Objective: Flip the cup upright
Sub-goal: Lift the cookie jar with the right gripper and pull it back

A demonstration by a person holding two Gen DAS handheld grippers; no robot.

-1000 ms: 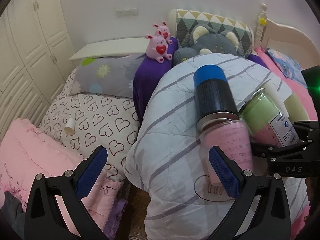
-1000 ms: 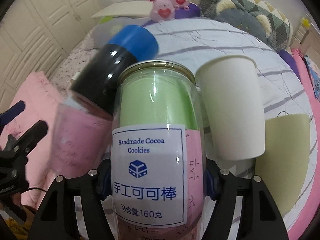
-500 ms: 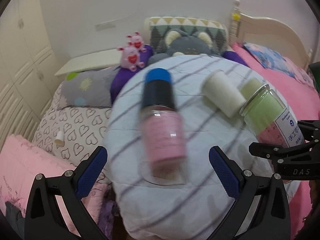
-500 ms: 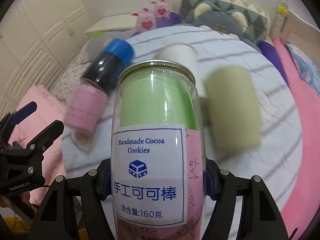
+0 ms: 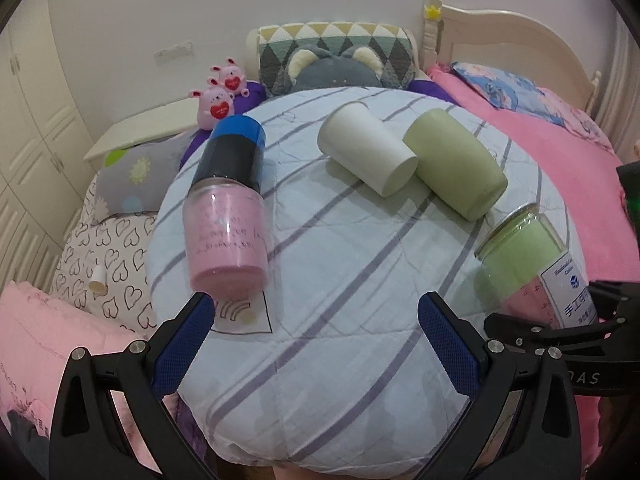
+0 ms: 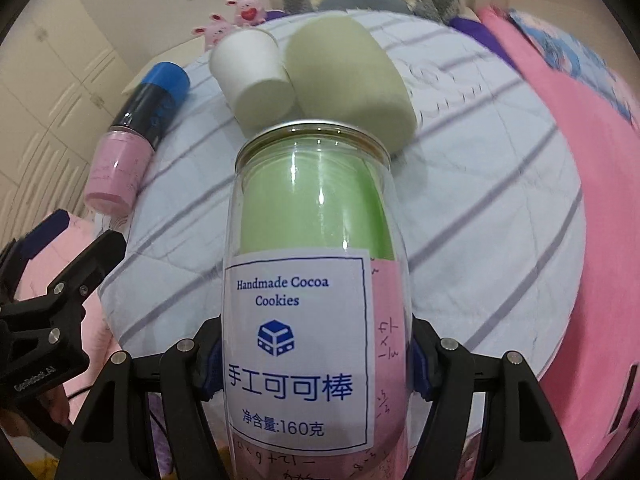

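Note:
A white cup (image 5: 366, 153) and a pale green cup (image 5: 454, 169) lie on their sides, touching, on the round striped cushion (image 5: 340, 272); they also show in the right wrist view, white (image 6: 256, 76) and green (image 6: 348, 76). My right gripper (image 6: 316, 360) is shut on a clear jar (image 6: 316, 264) with green and pink paper inside and a cookie label, also seen in the left wrist view (image 5: 532, 264). A clear jar with pink paper and a blue-black cap (image 5: 228, 208) lies on the cushion's left. My left gripper (image 5: 316, 324) is open and empty near the cushion's front edge.
The cushion sits on a bed with a pink blanket (image 5: 560, 168), a heart-print pillow (image 5: 108, 256), plush toys (image 5: 218, 100) and a headboard (image 5: 512, 40). A small white tube (image 5: 97, 285) lies on the heart pillow. White wardrobes (image 5: 28, 120) stand at left.
Both grippers have pulled back from the cushion. The pink jar now lies farther left on the cushion, apart from the jar held in the right gripper. Both cups have come into fuller view.

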